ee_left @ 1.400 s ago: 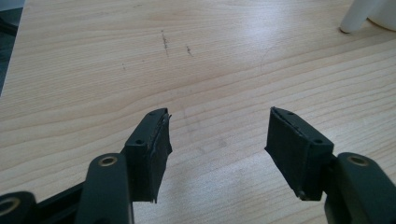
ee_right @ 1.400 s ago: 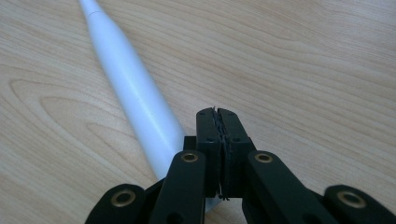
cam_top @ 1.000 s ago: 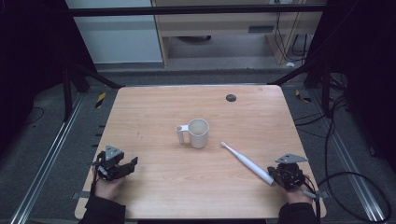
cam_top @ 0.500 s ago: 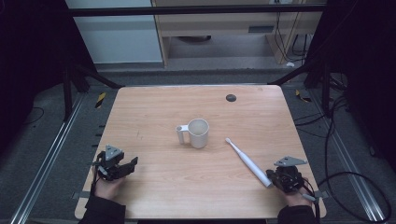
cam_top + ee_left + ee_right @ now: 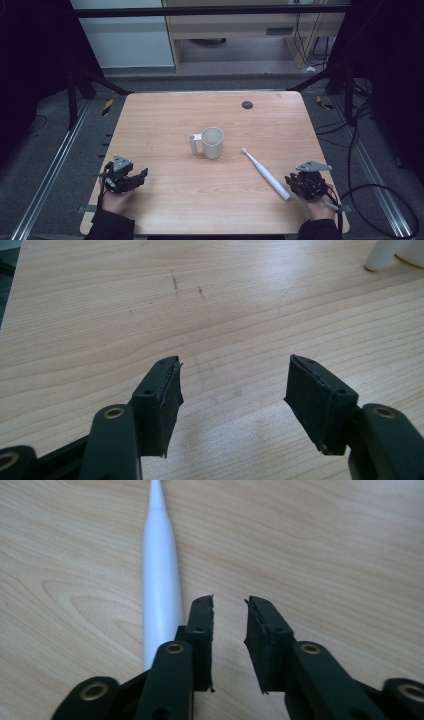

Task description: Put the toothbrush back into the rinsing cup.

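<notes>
Right gripper jaws slightly apart, beside toothbrush, gripping nothing; left gripper jaws wide. Risk: your closing misses handle, rolls it.

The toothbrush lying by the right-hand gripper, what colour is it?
The toothbrush is plain white all over, seen best in the right gripper view.

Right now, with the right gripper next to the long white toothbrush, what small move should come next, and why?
Probably open the right gripper wider and shift it sideways over the long white toothbrush. Its jaws stand only a narrow gap apart, with the handle lying outside them on the wooden table, so nothing is held.
</notes>
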{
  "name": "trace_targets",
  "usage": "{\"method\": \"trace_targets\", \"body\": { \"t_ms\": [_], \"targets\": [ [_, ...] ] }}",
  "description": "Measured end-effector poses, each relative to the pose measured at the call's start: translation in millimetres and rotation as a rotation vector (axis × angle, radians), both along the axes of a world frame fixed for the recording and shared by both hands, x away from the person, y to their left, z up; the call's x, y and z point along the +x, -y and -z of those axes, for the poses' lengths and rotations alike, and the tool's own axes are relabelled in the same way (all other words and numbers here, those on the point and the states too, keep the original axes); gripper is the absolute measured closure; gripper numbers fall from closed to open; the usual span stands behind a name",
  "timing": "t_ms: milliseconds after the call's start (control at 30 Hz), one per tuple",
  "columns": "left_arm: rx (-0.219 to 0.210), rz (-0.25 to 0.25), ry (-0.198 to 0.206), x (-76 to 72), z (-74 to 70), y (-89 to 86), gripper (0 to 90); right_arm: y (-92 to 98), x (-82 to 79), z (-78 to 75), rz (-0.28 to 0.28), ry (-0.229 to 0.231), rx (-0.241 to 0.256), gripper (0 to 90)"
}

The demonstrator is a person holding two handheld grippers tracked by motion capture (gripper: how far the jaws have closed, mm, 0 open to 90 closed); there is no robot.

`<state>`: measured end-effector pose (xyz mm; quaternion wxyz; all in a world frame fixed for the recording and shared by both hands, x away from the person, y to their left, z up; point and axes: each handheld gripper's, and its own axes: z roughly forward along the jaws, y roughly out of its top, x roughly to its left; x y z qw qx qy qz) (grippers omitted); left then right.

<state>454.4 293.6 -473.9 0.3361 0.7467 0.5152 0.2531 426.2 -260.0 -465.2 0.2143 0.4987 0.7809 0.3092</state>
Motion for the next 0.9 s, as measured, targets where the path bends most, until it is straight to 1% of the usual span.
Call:
{"method": "trace_targets", "body": {
  "t_ms": [33, 100, 233, 267, 300, 333, 367, 533, 567, 600, 667, 833, 867, 900],
  "targets": [
    [0.000, 0.000, 0.000, 0.1, 0.2, 0.2, 37.8, -1.0, 0.8, -1.4, 0.002, 0.005, -0.006, 69.1],
    [0.000, 0.002, -0.001, 0.2, 0.3, 0.4, 37.8, -3.8, 2.6, -4.8, -0.002, 0.007, -0.001, 65.6],
    [0.001, 0.002, -0.005, 0.5, 0.7, 0.5, 37.7, -9.8, 8.0, -10.9, -0.007, -0.002, 0.008, 59.0],
    [0.002, 0.003, -0.005, 0.6, 0.7, 0.5, 37.7, -9.8, 8.0, -10.9, -0.007, -0.002, 0.008, 59.0],
    [0.003, 0.003, -0.005, 0.5, 0.7, 0.6, 37.7, -13.0, 12.2, -14.4, -0.006, 0.003, 0.011, 57.6],
    [0.002, 0.003, -0.005, 0.5, 0.7, 0.6, 37.7, -15.0, 13.5, -16.9, -0.008, 0.004, 0.019, 57.1],
    [0.003, 0.003, -0.006, 0.6, 0.7, 0.7, 37.7, -16.3, 14.7, -18.2, -0.011, 0.009, 0.017, 56.5],
    [0.007, 0.008, -0.010, 1.1, 1.3, 1.7, 37.6, -25.3, 19.0, -25.2, -0.028, 0.000, 0.023, 53.6],
    [0.007, 0.008, -0.010, 1.0, 1.2, 1.8, 37.6, -26.0, 20.3, -25.5, -0.034, 0.003, 0.018, 53.0],
    [0.007, 0.008, -0.011, 1.1, 1.2, 1.8, 37.5, -27.6, 21.1, -26.9, -0.032, -0.010, 0.024, 52.4],
    [0.008, 0.008, -0.011, 1.1, 1.3, 1.9, 37.5, -28.9, 22.6, -27.7, -0.037, -0.013, 0.022, 51.9],
    [0.010, 0.009, -0.015, 1.3, 1.9, 2.5, 37.4, -39.0, 32.8, -34.4, -0.064, -0.040, 0.008, 50.4],
    [0.010, 0.009, -0.015, 1.3, 1.9, 2.5, 37.4, -39.0, 32.8, -34.4, -0.064, -0.040, 0.008, 50.4],
    [0.010, 0.010, -0.017, 1.4, 2.1, 2.6, 37.4, -43.8, 37.5, -36.0, -0.074, -0.040, -0.002, 50.3]
  ]
}}
